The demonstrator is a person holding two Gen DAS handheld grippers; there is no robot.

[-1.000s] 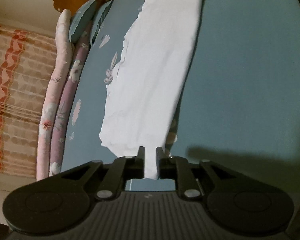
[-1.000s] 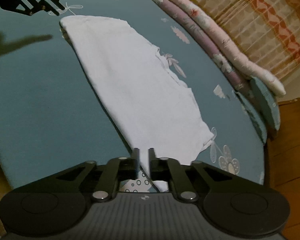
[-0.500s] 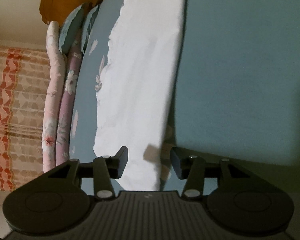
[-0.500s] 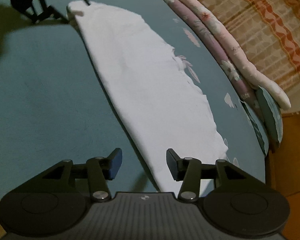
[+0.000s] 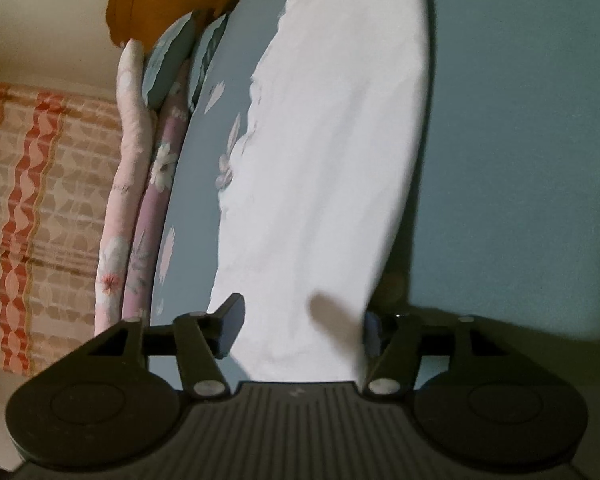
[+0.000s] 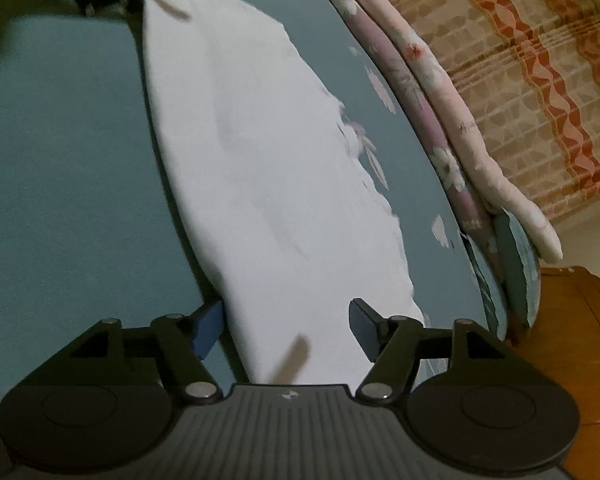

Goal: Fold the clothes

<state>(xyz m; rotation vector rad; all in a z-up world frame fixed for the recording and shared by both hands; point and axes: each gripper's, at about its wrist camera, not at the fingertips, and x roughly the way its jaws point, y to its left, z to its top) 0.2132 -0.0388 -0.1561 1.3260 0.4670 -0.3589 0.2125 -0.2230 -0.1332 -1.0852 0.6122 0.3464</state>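
My left gripper [image 5: 300, 326] is opening, its jaws apart over the near end of the white cloth [image 5: 332, 152], gripping nothing. My right gripper [image 6: 286, 330] is opening too, straddling the cloth's other end. The cloth lies flat on the blue sheet [image 6: 60, 168].

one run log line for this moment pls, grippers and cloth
left gripper: opening, not gripping | right gripper: opening, not gripping | white cloth: folded lengthwise, flat on blue bedsheet
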